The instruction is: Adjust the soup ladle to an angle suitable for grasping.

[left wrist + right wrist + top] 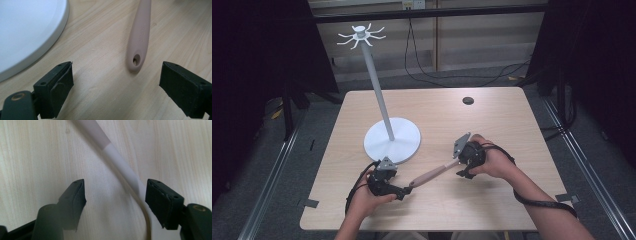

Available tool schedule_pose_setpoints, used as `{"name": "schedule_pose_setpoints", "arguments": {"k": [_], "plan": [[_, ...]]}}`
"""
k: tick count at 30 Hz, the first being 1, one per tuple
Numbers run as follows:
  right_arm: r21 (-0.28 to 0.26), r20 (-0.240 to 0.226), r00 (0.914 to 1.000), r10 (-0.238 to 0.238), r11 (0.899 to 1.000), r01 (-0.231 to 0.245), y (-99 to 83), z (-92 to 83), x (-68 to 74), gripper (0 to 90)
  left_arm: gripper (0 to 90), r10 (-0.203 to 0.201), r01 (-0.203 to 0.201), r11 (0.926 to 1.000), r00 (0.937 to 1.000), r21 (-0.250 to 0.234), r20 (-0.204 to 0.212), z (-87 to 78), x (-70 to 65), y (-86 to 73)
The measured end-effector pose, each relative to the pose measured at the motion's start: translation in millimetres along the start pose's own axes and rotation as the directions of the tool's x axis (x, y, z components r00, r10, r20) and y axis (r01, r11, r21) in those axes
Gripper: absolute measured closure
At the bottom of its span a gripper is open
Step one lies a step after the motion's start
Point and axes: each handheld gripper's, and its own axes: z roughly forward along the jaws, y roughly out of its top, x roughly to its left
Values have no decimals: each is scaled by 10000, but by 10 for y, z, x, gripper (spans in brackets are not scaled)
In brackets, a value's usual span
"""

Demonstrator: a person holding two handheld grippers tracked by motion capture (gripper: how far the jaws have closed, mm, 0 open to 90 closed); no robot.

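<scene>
High view has the person's two grippers low in the frame, either end of a long utensil (434,173) lying flat on the wooden surface (492,115). Its pinkish handle points at the left gripper (404,192), its paler end runs under the right gripper (463,172). Upper left of centre stands a white stand (392,140) with hooks at its top.

Left gripper view shows those jaws spread wide and empty, the handle's holed tip (136,61) just ahead between them. Right gripper view shows jaws also well apart, straddling the pale shaft (120,165), nothing clamped.

I'd guess a pickup is coming. Centre the shaft, drop low, then close squarely so it doesn't roll away.
</scene>
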Motion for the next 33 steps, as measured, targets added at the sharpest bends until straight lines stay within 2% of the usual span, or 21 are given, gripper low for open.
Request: {"name": "schedule_pose_setpoints", "arguments": {"k": [2, 7, 8, 9, 11, 12, 14, 17, 19, 21, 27, 29, 30, 32, 33], "plan": [[253, 49, 9996, -274, 9993, 273, 34, 27, -21, 348, 120, -1, 0, 10000, 10000, 48, 52, -9, 11, -1], [724, -306, 9965, -777, 9942, 797, 88, 101, -58, 415, 121, -115, 116, 9999, 9999, -28, 30, -29, 31, -10], [761, -280, 9947, -988, 9920, 1007, 102, 106, -66, 439, 121, -145, 145, 9999, 9999, -23, 19, -35, 36, -13], [761, -280, 9947, -988, 9920, 1007, 102, 106, -66, 439, 122, -145, 145, 9999, 9999, -23, 19, -35, 36, -13], [919, -312, 9912, -1290, 9871, 1314, 124, 98, -103, 545, 122, -170, 170, 9999, 9999, -16, 13, -43, 59, -20], [963, -267, 9909, -1321, 9863, 1341, 125, 92, -117, 595, 122, -190, 190, 9998, 9998, -47, 38, -42, 61, -20], [881, -352, 9902, -1352, 9865, 1378, 116, 87, -144, 603, 122, -190, 190, 9998, 9998, -69, 75, -43, 63, -16], [680, -474, 9908, -1268, 9892, 1298, 105, 83, -178, 571, 122, -277, 278, 9994, 9996, -194, 31, -44, 56, -12], [521, -180, 9930, -1171, 9917, 1179, 115, 84, -187, 538, 122, -263, 263, 9995, 9997, -184, 10, -48, 59, -13], [364, -193, 9947, -1010, 9942, 1016, 133, 78, -195, 534, 122, -228, 228, 9997, 9997, -129, 38, -48, 71, -15], [515, -365, 9923, -1181, 9915, 1199, 161, 168, -176, 505, 122, -305, 304, 9995, 9995, -108, -32, -47, 85, -26], [679, -365, 9896, -1394, 9876, 1416, 171, 213, -174, 529, 122, -306, 305, 9995, 9995, -123, -34, -49, 87, -26], [828, -336, 9902, -1354, 9870, 1378, 173, 230, -163, 561, 122, -309, 308, 9994, 9995, -128, -27, -49, 87, -25], [681, -474, 9891, -1398, 9874, 1428, 190, 242, -173, 627, 123, -310, 309, 9994, 9995, -129, -31, -52, 90, -25], [633, -474, 9851, -1654, 9837, 1682, 197, 247, -188, 662, 123, -317, 316, 9994, 9995, -139, -34, -54, 92, -26]]}}
